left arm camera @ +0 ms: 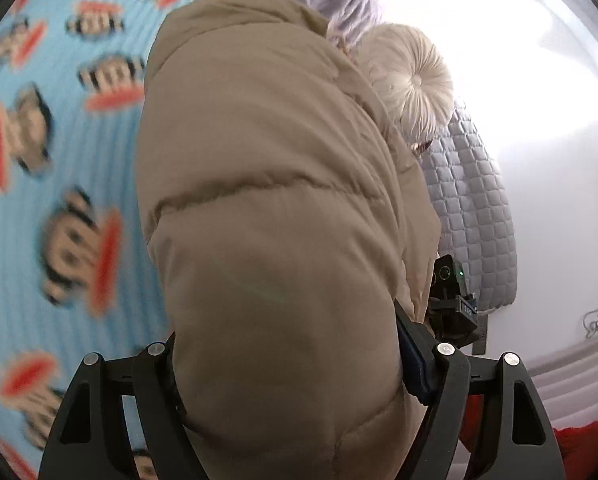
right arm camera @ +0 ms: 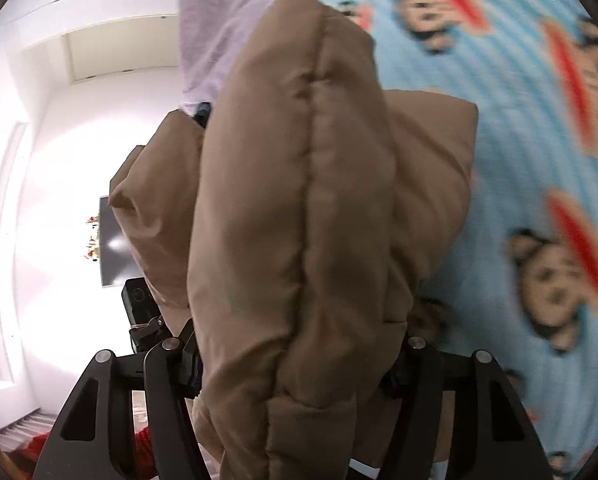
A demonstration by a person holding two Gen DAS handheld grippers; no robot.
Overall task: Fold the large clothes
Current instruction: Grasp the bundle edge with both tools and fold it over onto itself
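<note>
Both wrist views close on puffer jacket (left arm camera: 267, 200).

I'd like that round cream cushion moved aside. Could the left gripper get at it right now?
Probably not: the left gripper is clamped on the tan puffer jacket, whose bulk lies between it and the round cushion.

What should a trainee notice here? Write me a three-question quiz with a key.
1. True or false: the tan puffer jacket lies flat, clear of both grippers.
2. The blue sheet is printed with: A flowers, B cartoon monkey faces, C nothing at all.
3. Which has the jacket between its fingers: the left gripper, the right gripper, or both?
Key: 1 false; 2 B; 3 both, each pressing on the puffy fabric.
</note>
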